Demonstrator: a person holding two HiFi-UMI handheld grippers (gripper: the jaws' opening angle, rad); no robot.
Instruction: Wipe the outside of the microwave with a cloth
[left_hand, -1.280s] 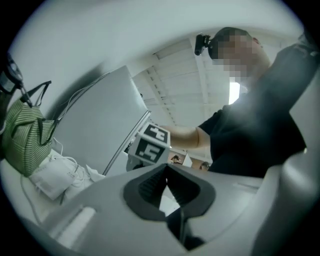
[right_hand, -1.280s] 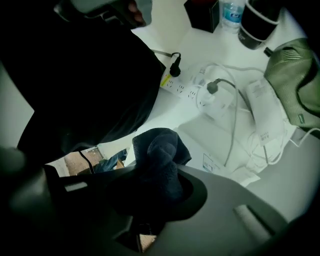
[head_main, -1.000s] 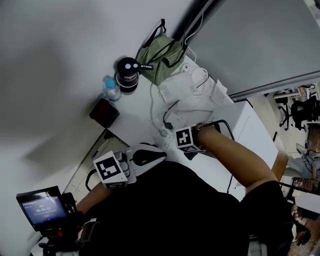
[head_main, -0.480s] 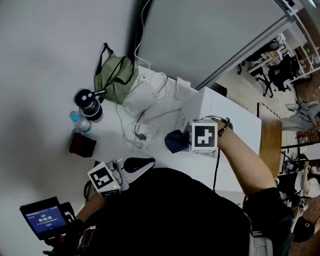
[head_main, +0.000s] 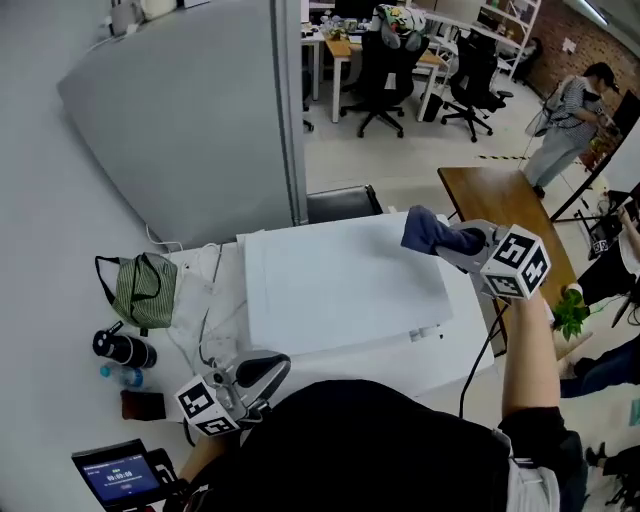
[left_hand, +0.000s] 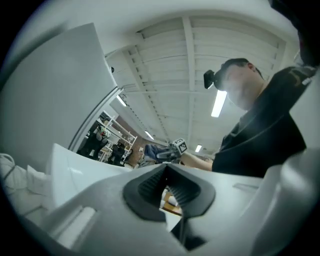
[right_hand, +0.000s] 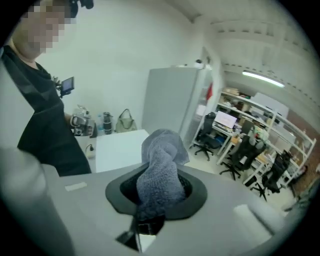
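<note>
The white microwave (head_main: 340, 290) fills the middle of the head view. My right gripper (head_main: 462, 243) is shut on a blue-grey cloth (head_main: 432, 232), which hangs over the microwave's top near its far right corner. In the right gripper view the cloth (right_hand: 159, 170) bulges up out of the jaws, with the microwave's top (right_hand: 117, 147) beyond it. My left gripper (head_main: 262, 372) is low at the microwave's near left corner, shut, with nothing in it. In the left gripper view its pads (left_hand: 150, 187) meet at the tip, and the cloth (left_hand: 152, 150) shows far off.
Left of the microwave lie a green striped bag (head_main: 143, 290), white cables (head_main: 205, 300), a black flask (head_main: 123, 349), a water bottle (head_main: 125, 376) and a dark red item (head_main: 143, 405). A grey partition (head_main: 200, 110) stands behind. A wooden table (head_main: 500, 200), office chairs (head_main: 390, 60) and a person (head_main: 570, 110) are farther off.
The head view has swung round and now takes in the whole microwave. My right gripper has carried the cloth from the near side to the far right corner. The left gripper stays low.
</note>
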